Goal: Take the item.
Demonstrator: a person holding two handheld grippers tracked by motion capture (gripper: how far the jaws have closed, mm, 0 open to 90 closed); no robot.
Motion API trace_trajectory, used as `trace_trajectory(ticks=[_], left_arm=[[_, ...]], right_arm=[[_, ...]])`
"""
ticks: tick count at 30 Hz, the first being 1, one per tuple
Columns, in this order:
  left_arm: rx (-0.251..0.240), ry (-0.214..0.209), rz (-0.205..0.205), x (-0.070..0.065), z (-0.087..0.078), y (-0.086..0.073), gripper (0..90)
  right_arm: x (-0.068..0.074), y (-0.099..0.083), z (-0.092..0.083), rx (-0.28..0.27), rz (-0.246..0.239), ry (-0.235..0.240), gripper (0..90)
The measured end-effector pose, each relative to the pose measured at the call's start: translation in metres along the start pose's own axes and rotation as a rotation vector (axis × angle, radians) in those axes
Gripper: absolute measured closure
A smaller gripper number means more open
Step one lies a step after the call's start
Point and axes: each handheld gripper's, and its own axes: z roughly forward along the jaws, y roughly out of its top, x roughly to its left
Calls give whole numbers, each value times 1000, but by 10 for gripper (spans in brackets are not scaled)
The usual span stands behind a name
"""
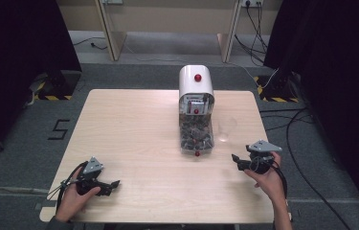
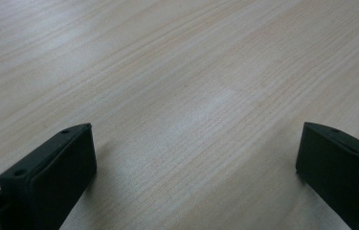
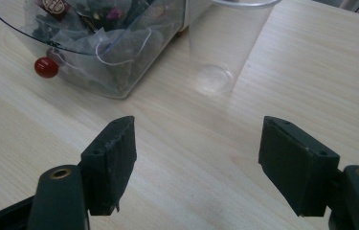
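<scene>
A white tea-bag dispenser [image 1: 196, 85] with a red knob stands at the middle back of the wooden table [image 1: 134, 124]. Its clear drawer [image 1: 196, 136] is pulled out and full of tea bags [image 3: 95, 43], with a red knob [image 3: 46, 67] on its front. Just right of the drawer stands an upright, empty clear plastic cup [image 1: 226, 128] [image 3: 225, 43]. My right gripper [image 1: 234, 160] [image 3: 198, 143] is open a short way in front of the cup, nothing between its jaws. My left gripper [image 1: 115, 184] [image 2: 194, 148] lies open near the front left, over bare wood.
The table's front edge is close behind both hands. Cables trail from each gripper and lie across the floor to the right. Dark curtains hang on both sides, and a wooden desk stands beyond the table.
</scene>
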Motion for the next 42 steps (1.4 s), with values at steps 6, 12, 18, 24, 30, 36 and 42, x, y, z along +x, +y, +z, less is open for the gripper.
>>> trace_trajectory(ticks=[6, 12, 18, 24, 30, 36, 42], left_arm=[[0, 0, 0, 0, 0, 0, 0], [0, 0, 0, 0, 0, 0, 0], [0, 0, 0, 0, 0, 0, 0], [0, -1, 0, 0, 0, 0, 0], [1, 1, 0, 0, 0, 0, 0], [0, 0, 0, 0, 0, 0, 0], [1, 1, 0, 0, 0, 0, 0]], right_arm=[[6, 8, -1, -13, -16, 12, 306], [13, 19, 0, -35, -32, 25, 313], [19, 27, 2, -48, -53, 37, 320], [25, 33, 4, -55, -64, 50, 333], [29, 38, 8, -66, -84, 59, 345], [38, 47, 13, -78, -111, 79, 356], [46, 59, 23, -94, -132, 99, 370]])
